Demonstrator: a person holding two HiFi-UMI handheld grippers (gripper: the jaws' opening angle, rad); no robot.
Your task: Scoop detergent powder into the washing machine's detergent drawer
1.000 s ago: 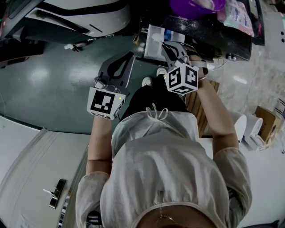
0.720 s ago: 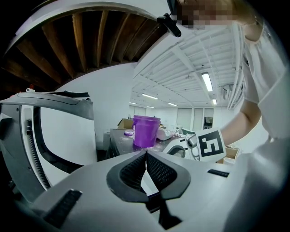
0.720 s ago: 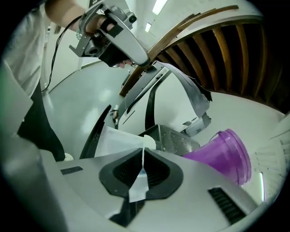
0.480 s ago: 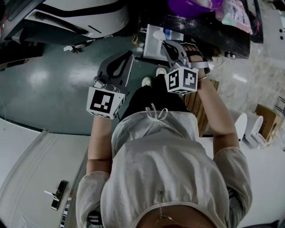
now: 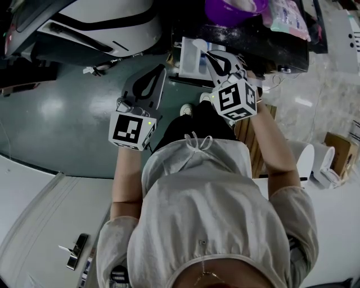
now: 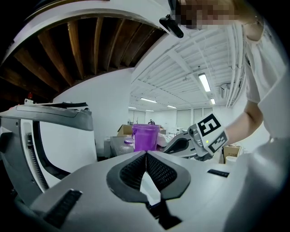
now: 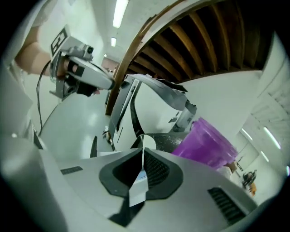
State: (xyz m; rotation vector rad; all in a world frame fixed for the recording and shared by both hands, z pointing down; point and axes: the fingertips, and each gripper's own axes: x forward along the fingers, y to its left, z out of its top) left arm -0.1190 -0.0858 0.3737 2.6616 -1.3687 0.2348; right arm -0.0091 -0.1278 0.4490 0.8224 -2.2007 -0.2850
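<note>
right gripper [image 7: 142,152] shifted slightly, fingers clamping scoop [image 7: 147,142]; left gripper [image 6: 146,154] closed, empty.

Bright, even light comes from ceiling strip lights [image 6: 204,82] above the purple bucket [image 6: 146,137], and the head view shows soft glare on the green floor [image 5: 56,95] left of the bucket. Both gripper views bulge like a fisheye and go black at the corners. The white scoop [image 7: 139,186] just in front of the bucket looks soft, close to the lens.

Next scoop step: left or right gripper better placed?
Right. The right gripper is shut on the handle of the white scoop, close to the detergent drawer and the purple bucket. The left gripper is shut on nothing, aside over the floor.
</note>
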